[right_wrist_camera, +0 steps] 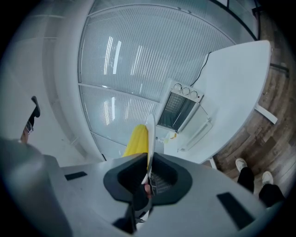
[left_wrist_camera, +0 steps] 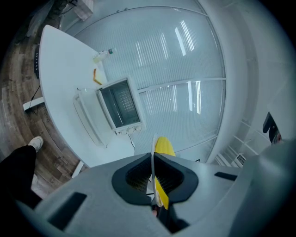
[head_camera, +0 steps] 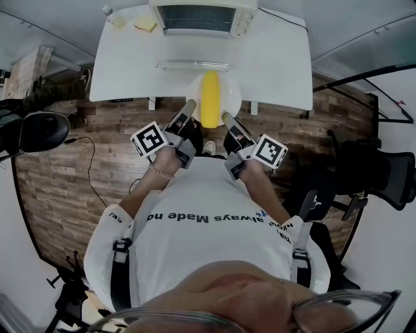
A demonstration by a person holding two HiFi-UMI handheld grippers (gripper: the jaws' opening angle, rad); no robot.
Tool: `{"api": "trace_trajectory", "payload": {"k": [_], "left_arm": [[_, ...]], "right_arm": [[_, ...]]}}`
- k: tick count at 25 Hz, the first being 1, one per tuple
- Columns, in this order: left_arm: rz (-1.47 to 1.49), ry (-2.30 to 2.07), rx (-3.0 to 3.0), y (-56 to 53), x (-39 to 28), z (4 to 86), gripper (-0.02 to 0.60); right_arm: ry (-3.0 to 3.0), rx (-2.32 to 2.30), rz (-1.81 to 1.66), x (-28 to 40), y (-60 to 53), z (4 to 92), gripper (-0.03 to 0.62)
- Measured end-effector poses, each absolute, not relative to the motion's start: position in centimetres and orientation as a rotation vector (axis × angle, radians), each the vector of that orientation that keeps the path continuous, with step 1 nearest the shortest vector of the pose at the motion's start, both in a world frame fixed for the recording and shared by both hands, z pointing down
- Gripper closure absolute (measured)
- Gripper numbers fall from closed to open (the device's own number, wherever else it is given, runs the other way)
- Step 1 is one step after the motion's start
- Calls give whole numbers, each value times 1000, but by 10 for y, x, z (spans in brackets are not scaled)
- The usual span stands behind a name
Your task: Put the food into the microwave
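Observation:
A long yellow piece of food [head_camera: 210, 97] lies on a white plate [head_camera: 227, 95], held over the near edge of the white table [head_camera: 279, 65]. My left gripper [head_camera: 189, 108] is shut on the plate's left rim and my right gripper [head_camera: 227, 118] on its right rim. In the left gripper view the plate's edge [left_wrist_camera: 153, 155] runs between the jaws of the left gripper [left_wrist_camera: 153, 176], the food [left_wrist_camera: 164, 147] beside it. The right gripper [right_wrist_camera: 149, 173] pinches the plate rim [right_wrist_camera: 150, 132] likewise, next to the food [right_wrist_camera: 137, 141]. The microwave [head_camera: 198, 18] stands at the table's far edge, its door [head_camera: 192, 64] folded down open.
A small bottle [head_camera: 114, 17] and a yellow item [head_camera: 145, 25] sit at the table's far left corner. A black office chair [head_camera: 377, 172] stands on the wooden floor to the right, another dark seat [head_camera: 39, 130] to the left. The person's feet are under the table edge.

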State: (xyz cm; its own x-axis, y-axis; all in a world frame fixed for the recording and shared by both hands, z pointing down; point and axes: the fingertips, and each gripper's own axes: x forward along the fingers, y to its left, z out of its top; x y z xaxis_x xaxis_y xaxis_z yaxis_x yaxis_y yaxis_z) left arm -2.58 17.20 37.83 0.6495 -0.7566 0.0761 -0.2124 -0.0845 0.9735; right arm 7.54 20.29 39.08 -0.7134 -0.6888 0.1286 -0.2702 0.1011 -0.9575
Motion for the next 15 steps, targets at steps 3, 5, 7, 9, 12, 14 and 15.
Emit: {"api": "trace_trajectory", "payload": {"k": [3, 5, 7, 9, 12, 14, 15], "left_arm": [[-549, -808, 1639, 163, -27, 378, 565], [-551, -804, 1641, 155, -26, 378, 565], [-569, -785, 1632, 137, -27, 378, 565], [-581, -771, 1618, 110, -33, 381, 565], [-580, -764, 1609, 76, -45, 385, 565], [-553, -781, 1619, 65, -51, 386, 565], [-535, -794, 1628, 61, -55, 387, 565]], "right_arm": [[2035, -942, -1638, 75, 194, 391, 563], [2026, -944, -1642, 75, 187, 390, 563], [2016, -959, -1656, 73, 171, 395, 563], [2009, -973, -1668, 66, 144, 401, 563], [2026, -976, -1650, 52, 109, 400, 563], [2022, -979, -1650, 48, 98, 398, 563], [2020, -981, -1651, 47, 94, 397, 563]]}}
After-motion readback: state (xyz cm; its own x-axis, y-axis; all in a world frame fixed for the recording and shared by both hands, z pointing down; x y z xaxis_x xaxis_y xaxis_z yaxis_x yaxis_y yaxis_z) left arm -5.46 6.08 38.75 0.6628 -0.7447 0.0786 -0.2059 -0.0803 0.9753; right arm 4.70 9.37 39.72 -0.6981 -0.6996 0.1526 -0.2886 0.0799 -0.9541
